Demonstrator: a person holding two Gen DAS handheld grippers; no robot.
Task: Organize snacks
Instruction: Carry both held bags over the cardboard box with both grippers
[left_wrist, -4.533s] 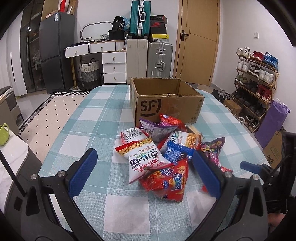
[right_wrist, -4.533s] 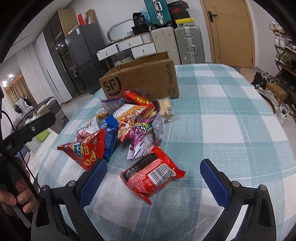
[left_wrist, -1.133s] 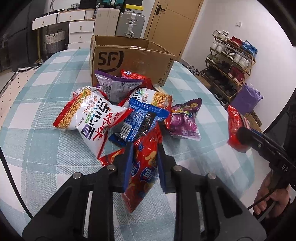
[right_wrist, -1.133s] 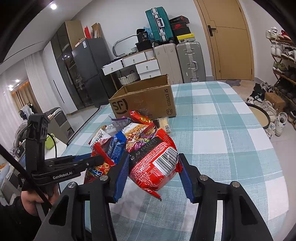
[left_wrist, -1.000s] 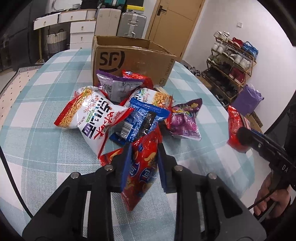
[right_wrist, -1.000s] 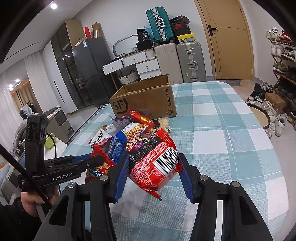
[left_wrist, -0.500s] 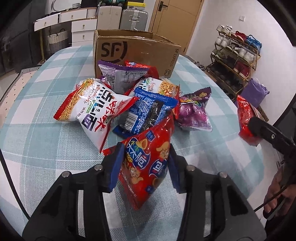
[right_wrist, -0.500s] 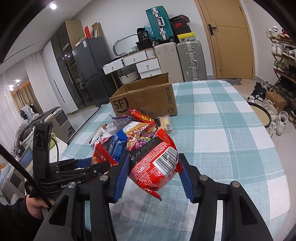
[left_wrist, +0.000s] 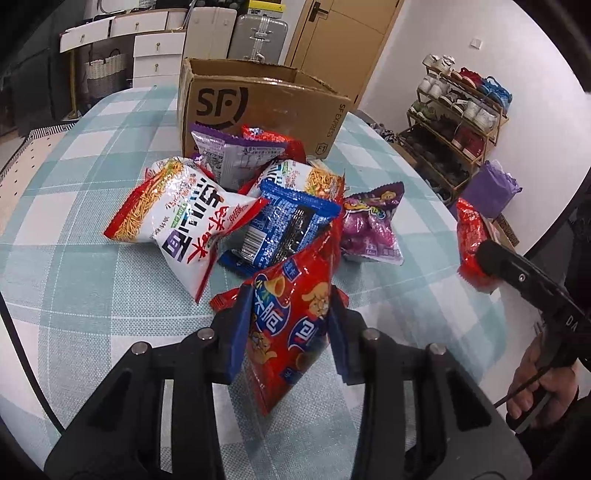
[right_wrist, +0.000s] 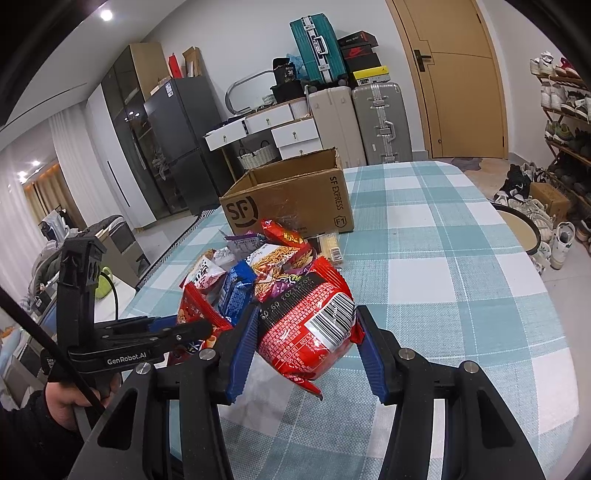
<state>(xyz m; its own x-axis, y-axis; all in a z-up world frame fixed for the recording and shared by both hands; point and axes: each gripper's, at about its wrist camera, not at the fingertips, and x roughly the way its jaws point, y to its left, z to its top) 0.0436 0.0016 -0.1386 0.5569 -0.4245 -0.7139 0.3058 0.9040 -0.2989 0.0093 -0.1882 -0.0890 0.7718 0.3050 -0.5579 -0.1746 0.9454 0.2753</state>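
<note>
My left gripper (left_wrist: 290, 328) is shut on a red chip bag (left_wrist: 291, 325) and holds it above the table, just in front of the snack pile (left_wrist: 236, 206). My right gripper (right_wrist: 304, 343) is shut on a red noodle pack (right_wrist: 308, 325) with a barcode, held above the table. That pack also shows at the right of the left wrist view (left_wrist: 469, 240). The open SF cardboard box (left_wrist: 258, 99) stands behind the pile; it also shows in the right wrist view (right_wrist: 291, 195). The left gripper shows at the left of the right wrist view (right_wrist: 184, 328).
The table has a teal checked cloth (right_wrist: 443, 266). The pile holds a white noodle-snack bag (left_wrist: 181, 218), a blue bag (left_wrist: 280, 225) and a purple bag (left_wrist: 369, 221). A shoe rack (left_wrist: 458, 118) stands right; suitcases and drawers (right_wrist: 332, 110) stand behind.
My left gripper has lifted the red chip bag off the table and drawn it up from the pile. My right gripper holds the red noodle pack still in the air.
</note>
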